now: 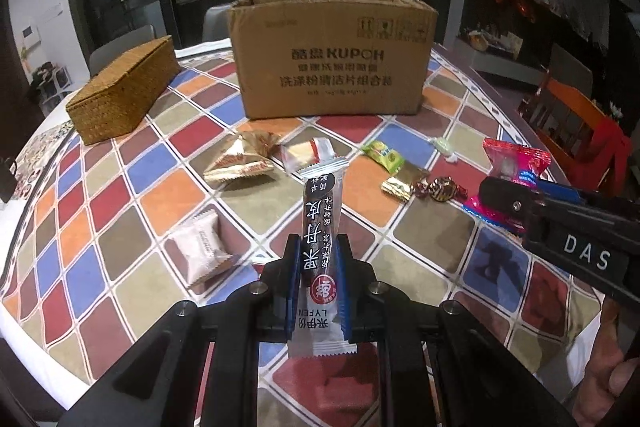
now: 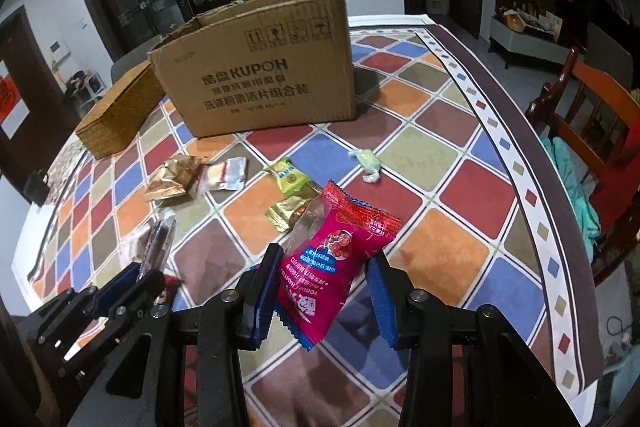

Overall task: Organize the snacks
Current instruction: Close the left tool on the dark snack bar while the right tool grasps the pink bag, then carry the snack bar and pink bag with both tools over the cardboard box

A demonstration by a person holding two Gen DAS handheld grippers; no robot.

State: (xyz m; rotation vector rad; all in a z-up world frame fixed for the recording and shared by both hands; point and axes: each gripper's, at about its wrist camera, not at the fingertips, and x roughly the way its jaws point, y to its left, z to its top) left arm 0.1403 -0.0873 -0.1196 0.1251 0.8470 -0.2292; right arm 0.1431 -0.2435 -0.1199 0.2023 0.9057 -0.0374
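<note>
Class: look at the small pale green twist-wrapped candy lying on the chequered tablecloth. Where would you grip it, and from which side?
Grip the small pale green twist-wrapped candy across its plump middle, coming from above. It lies flat and apart from the other snacks, and its twisted ends are thin, likely to slip.

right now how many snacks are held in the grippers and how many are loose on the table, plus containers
Held snacks: 2, black stick pack, pink packet
Loose snacks on table: 7
Containers: 2, cardboard box, wicker box
Total: 11

Dim indoor light, fisheye-warped edges
</note>
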